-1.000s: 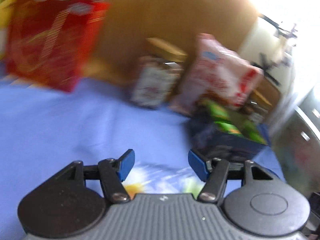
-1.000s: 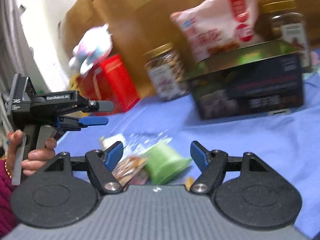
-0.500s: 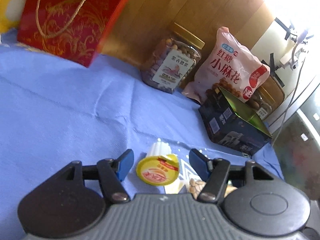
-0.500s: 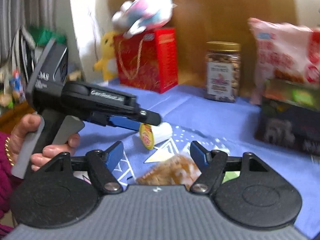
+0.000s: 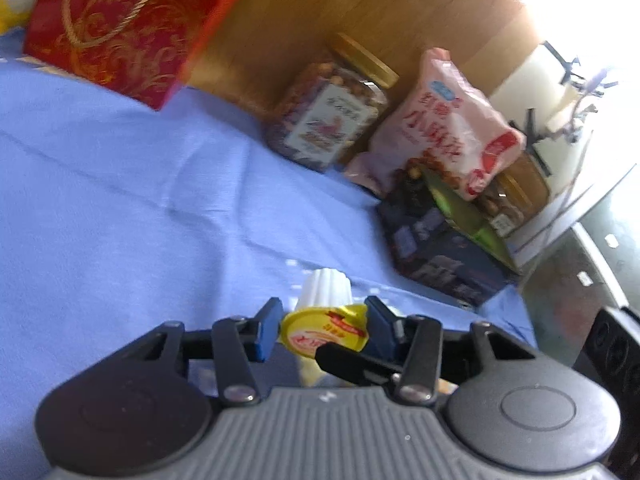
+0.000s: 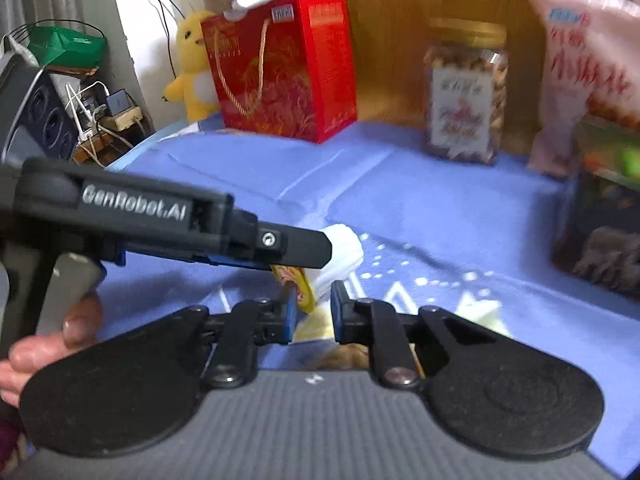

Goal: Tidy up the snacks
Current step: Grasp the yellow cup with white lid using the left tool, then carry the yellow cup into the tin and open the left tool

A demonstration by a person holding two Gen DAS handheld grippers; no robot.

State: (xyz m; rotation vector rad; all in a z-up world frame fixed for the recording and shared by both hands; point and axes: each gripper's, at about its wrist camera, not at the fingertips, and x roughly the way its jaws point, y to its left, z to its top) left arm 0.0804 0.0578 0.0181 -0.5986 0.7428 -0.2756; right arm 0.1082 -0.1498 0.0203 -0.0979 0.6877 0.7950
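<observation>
The cup (image 5: 325,312) lies on the blue cloth (image 5: 120,200), now between both grippers: the left gripper (image 5: 322,330) closing on its lid end, the right gripper (image 6: 312,312), 1 second ago wide, closing too, likely a two-handed pickup.

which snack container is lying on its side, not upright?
The small white ribbed cup with the yellow foil lid, between the closing left gripper jaws. The gold-lidded nut jar and pink snack bag stand upright.

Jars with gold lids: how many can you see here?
2. One jar stands against the wooden panel, between the red gift bag and the pink snack bag. The second jar peeks out behind that pink bag, mostly covered; others may be hidden.
</observation>
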